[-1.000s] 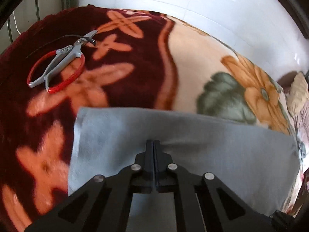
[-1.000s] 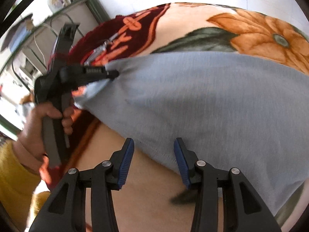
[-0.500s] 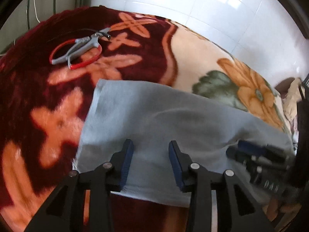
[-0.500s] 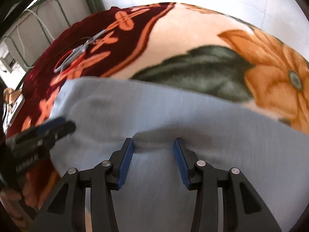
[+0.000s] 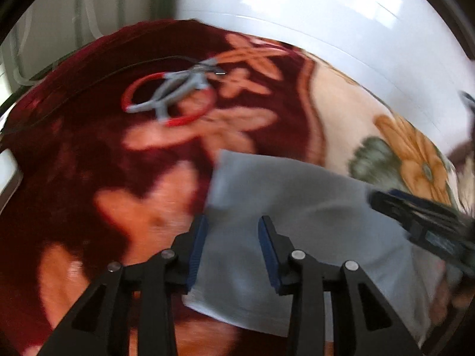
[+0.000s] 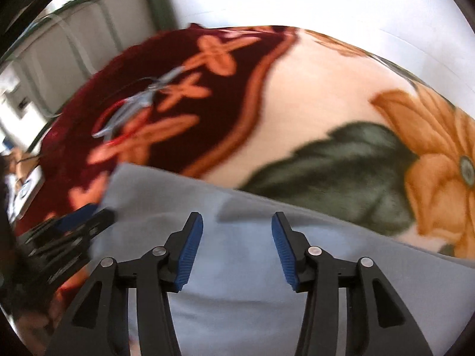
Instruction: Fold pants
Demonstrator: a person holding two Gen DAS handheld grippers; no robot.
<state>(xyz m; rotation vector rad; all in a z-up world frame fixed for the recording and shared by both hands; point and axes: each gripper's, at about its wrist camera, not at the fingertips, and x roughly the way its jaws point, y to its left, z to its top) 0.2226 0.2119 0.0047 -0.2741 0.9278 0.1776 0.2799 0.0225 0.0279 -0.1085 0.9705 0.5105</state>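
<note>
Right now I have both tongs spread wide and holding nothing: the left gripper (image 5: 231,247) sits low in the middle of its frame over the near left corner of the pants (image 5: 299,225), and the right gripper (image 6: 237,249) sits low in the middle of its own frame with the pale blue cloth under and ahead of it. The pants lie as a flat folded band across the lower half of both views, on the flowered blanket (image 6: 311,112). In the left view the other tool shows at the right edge, over the cloth; in the right view its partner is a dark blur at the lower left. Both frames are smeared, so I cannot tell whether any finger touches the fabric. My worry is that with nothing pinched, a careless sweep could drag the top layer and open the fold, since the plush blanket would grip the lower layer while the upper slides. A low left finger could also catch the corner and flip it. The scissors (image 5: 175,98), upper left of the left view, lie well apart from the cloth.
</note>
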